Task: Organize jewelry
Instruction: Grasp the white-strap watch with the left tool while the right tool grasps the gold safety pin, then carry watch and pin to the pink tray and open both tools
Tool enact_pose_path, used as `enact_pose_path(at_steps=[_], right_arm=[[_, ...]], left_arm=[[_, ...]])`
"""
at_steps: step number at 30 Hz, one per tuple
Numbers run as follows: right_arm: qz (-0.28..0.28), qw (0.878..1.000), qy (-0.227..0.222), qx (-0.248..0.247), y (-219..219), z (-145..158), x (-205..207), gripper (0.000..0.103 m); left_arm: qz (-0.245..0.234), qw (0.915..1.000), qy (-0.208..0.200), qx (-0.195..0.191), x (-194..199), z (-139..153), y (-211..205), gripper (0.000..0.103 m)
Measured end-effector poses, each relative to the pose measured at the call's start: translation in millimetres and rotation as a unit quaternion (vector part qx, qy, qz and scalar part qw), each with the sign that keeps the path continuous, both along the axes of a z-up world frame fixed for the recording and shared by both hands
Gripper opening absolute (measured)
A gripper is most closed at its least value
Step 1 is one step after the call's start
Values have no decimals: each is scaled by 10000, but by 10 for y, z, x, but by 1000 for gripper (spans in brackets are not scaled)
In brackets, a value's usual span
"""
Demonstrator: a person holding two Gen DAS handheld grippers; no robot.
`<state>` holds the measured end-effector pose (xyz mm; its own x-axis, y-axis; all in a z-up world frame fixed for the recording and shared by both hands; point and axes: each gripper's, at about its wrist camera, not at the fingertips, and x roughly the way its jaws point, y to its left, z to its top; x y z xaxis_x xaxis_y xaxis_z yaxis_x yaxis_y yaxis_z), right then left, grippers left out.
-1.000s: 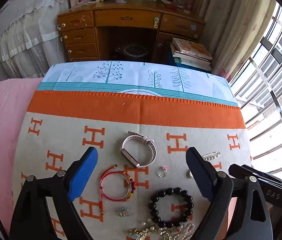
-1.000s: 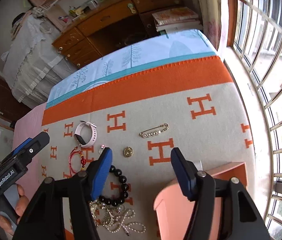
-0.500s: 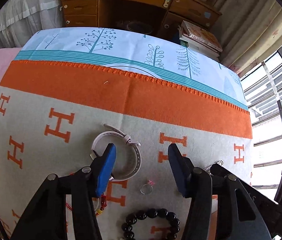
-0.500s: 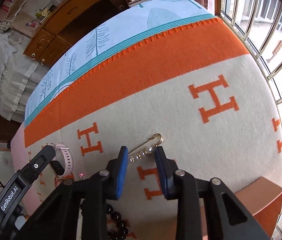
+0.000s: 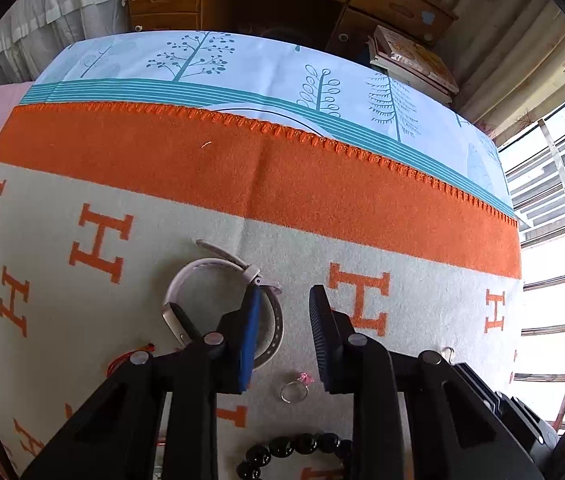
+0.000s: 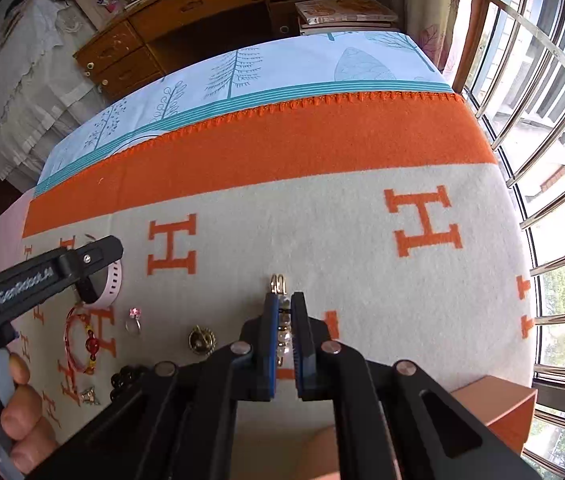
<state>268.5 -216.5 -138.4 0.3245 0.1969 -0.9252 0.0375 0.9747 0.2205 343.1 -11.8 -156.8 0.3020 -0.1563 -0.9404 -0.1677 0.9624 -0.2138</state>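
Jewelry, left view: four pieces are seen on the blanket [image 5: 186, 184]: one watch [image 5: 218, 304], one ring [image 5: 294, 390], one black bead bracelet [image 5: 294, 450], and part of one red cord bracelet [image 5: 130, 356].
Left gripper [image 5: 284, 312]: its jaws have just been closing. The left pad is set over the watch strap, the right pad on bare blanket. Whether the strap is pinched cannot be told.
In the way, left view: the near half of the watch is hidden by the gripper arms. The bead bracelet is cut by the lower edge.
Jewelry, right view: seven pieces are counted: one pearl pin [image 6: 282, 312], one gold brooch [image 6: 201, 340], one ring [image 6: 133, 322], one red cord bracelet [image 6: 82, 340], one watch [image 6: 111, 284], one bead bracelet [image 6: 124, 378], one small charm [image 6: 89, 396].
Right gripper [image 6: 285, 312]: its pads are pressed together on the pin, whose gold clasp is left sticking out past the tips.
Surroundings, right view: one orange box [image 6: 498, 408] is seen at lower right. The left gripper [image 6: 100, 256] is held by one hand [image 6: 22, 420] over the watch, hiding much of it.
Background: one wooden desk [image 6: 210, 8], one book stack [image 6: 342, 10].
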Motion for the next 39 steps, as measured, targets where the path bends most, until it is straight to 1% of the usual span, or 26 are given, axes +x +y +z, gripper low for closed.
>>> enact_pose_path(at_steps=[4, 5, 6, 9, 12, 16, 19, 23, 27, 31, 34, 36, 39], right_arm=[[78, 9997, -99, 226, 2, 64, -85, 6], [80, 9995, -126, 269, -17, 87, -108, 6], [83, 9993, -158, 333, -8, 109, -119, 6], [98, 9982, -243, 532, -43, 196, -210, 6], [122, 9968, -362, 700, -71, 293, -307, 6], [139, 9940, -573, 918, -145, 462, -476, 6], [81, 9913, -751, 1078, -258, 586, -658, 6], [-68, 9877, -939, 1251, -481, 692, -940, 6], [-276, 9867, -1036, 1221, -737, 688, -1247, 6], [-421, 9884, -835, 1198, -943, 491, -1520, 6], [-421, 9907, -619, 1136, -1015, 299, -1669, 6], [-374, 9916, -478, 1142, -1028, 181, -1748, 6], [-321, 9918, -341, 1185, -1013, 66, -1828, 6]], left_arm=[[172, 9998, 68, 74, 68, -74, -5, 22], [229, 9996, 121, 102, 80, -104, -3, 18], [284, 9994, 63, 188, 89, -97, -10, 13], [281, 9990, 106, 333, 91, -107, -16, 5], [114, 9989, 60, 453, 36, -67, -29, 2], [-265, 9980, -166, 546, -148, 166, -85, 1], [-559, 9965, -381, 486, -340, 435, -131, 1], [-964, 9921, -677, 432, -641, 805, -281, 1], [-1486, 9840, -929, 317, -993, 1106, -575, 1], [-2121, 9711, -1089, 145, -1387, 1250, -1001, 2], [-2557, 9603, -1113, 44, -1635, 1222, -1398, 2], [-2812, 9538, -1061, 22, -1747, 1143, -1635, 2], [-3054, 9476, -933, 38, -1861, 960, -1968, 2]])
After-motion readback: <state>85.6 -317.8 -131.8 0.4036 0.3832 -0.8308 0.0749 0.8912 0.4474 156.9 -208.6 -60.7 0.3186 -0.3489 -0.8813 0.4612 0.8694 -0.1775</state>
